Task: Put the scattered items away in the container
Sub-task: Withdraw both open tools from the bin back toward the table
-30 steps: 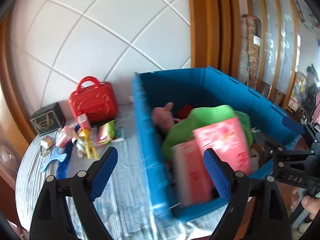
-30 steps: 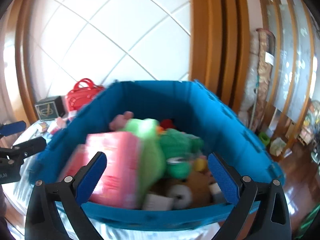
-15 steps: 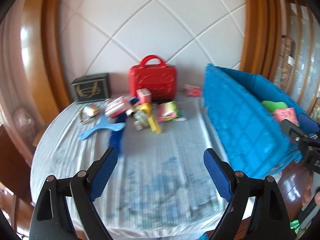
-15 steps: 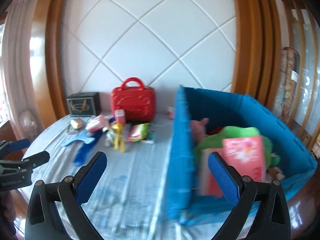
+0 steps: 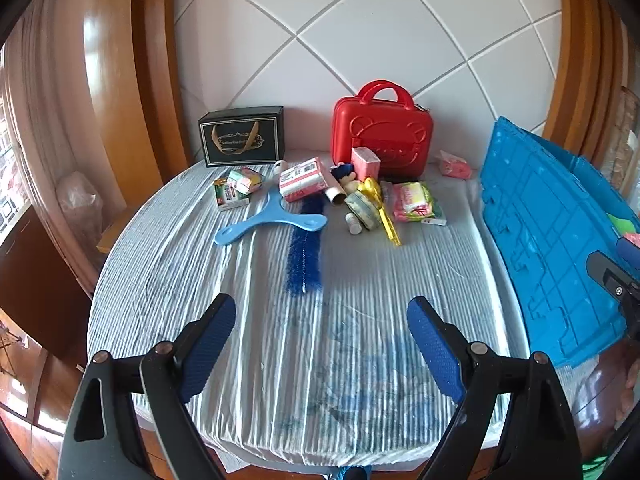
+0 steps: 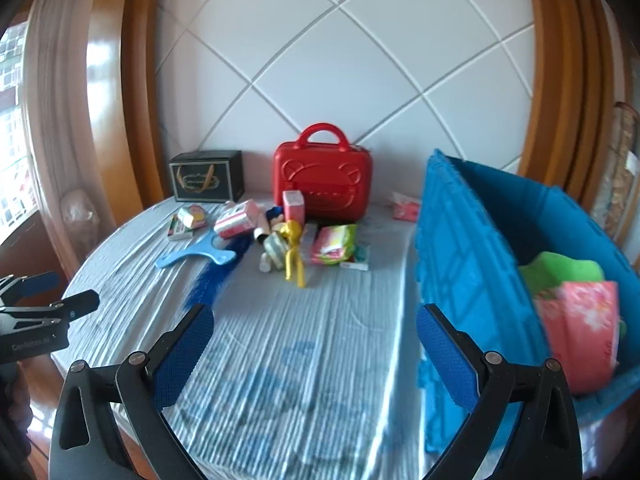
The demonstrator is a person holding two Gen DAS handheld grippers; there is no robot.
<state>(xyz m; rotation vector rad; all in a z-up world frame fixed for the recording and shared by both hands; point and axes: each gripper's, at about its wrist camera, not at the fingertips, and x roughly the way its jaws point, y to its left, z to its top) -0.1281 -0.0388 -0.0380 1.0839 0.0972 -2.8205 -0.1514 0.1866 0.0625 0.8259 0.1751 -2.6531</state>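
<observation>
Scattered items (image 5: 352, 196) lie clustered at the table's (image 5: 280, 340) far side, left of the blue container (image 6: 472, 280). Left gripper (image 5: 320, 344) and right gripper (image 6: 316, 352) hover wide open, empty.

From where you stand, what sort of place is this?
Probably a room in a home: a cloth-covered table, a tiled wall framed in wood, toys and a blue crate.

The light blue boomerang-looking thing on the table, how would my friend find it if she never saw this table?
Start at the red suitcase standing by the wall and come down to the heap of small things in front of it. At the heap's left edge lies the boomerang, flat on the striped cloth, beside the dark blue brush. It alone is pale blue with three curved arms.
</observation>
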